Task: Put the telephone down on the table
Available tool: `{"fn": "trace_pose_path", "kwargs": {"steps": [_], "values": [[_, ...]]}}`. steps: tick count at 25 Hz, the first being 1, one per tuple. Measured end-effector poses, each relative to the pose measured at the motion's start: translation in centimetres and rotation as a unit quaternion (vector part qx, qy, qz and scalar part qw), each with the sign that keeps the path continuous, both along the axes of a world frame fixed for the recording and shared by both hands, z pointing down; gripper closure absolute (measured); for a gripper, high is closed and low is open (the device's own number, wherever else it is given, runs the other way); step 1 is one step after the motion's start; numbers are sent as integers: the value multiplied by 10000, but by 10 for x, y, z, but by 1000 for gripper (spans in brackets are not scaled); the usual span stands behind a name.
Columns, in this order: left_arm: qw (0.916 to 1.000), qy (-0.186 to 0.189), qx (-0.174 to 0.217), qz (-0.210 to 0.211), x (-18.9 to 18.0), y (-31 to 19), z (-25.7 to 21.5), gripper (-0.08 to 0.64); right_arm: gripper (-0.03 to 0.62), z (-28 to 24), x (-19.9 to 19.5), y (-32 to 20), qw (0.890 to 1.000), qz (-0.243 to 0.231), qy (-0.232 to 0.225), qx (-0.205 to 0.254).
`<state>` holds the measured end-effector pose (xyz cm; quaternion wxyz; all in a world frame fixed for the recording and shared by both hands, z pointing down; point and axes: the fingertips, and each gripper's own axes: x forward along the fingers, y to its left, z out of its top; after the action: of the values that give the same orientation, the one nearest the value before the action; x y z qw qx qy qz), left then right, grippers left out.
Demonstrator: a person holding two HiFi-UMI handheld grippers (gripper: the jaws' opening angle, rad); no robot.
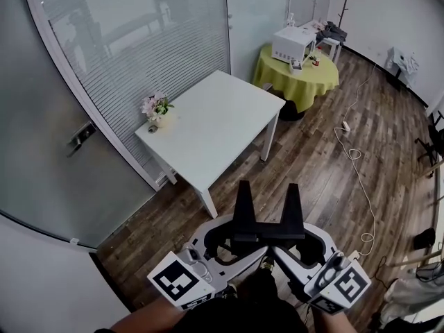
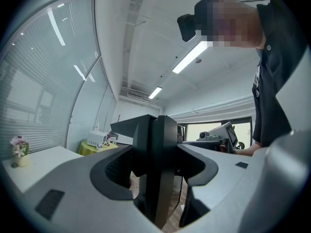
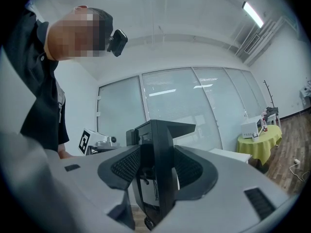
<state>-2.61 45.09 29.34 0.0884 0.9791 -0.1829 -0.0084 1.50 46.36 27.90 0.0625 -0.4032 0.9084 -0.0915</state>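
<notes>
Judge the task as not yet under way: search all three views and find no telephone, neither on a surface nor in a grip, so locate it first before any setting down. Cross the wooden floor [image 1: 312, 151] with plenty of open room to the right and near, and treat the glass wall with blinds [image 1: 139, 40] on the left as the hard limit. Choose the white table [image 1: 215, 127] as the landing place, bare over almost its whole top. Aim for the middle, well in from the near corner and the right edge, lower flat and base first, and release only once fully resting. Leave alone the round table under a yellow cloth [image 1: 298, 82], far and right, already crowded by a white appliance [image 1: 294, 44]. Note the left gripper [image 1: 244, 189] and right gripper [image 1: 292, 191], held close to the body and side by side, each with jaws pressed together on nothing; spread them wide before any reach. Step around the white cable [image 1: 361, 179] trailing across the floor to the right. Keep away from the small flower pot [image 1: 158, 109] at the table's left corner, close to the edge and probably easy to knock.
</notes>
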Motion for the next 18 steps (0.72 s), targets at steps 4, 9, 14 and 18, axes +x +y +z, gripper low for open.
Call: {"fn": "trace_pose_path", "kwargs": {"steps": [4, 9, 14, 18], "values": [[9999, -42, -53, -137, 17, -25, 2, 287, 367, 0, 17, -27, 9998, -131, -149, 4], [9993, -92, -65, -365, 41, -58, -2, 287, 367, -2, 42, -61, 9993, -331, -157, -17], [9987, -126, -50, -487, 68, -88, -5, 287, 368, -5, 69, -92, 9987, -467, -188, -40], [9982, -137, -67, -575, 90, -112, -6, 287, 367, -6, 92, -116, 9982, -555, -200, -34]]}}
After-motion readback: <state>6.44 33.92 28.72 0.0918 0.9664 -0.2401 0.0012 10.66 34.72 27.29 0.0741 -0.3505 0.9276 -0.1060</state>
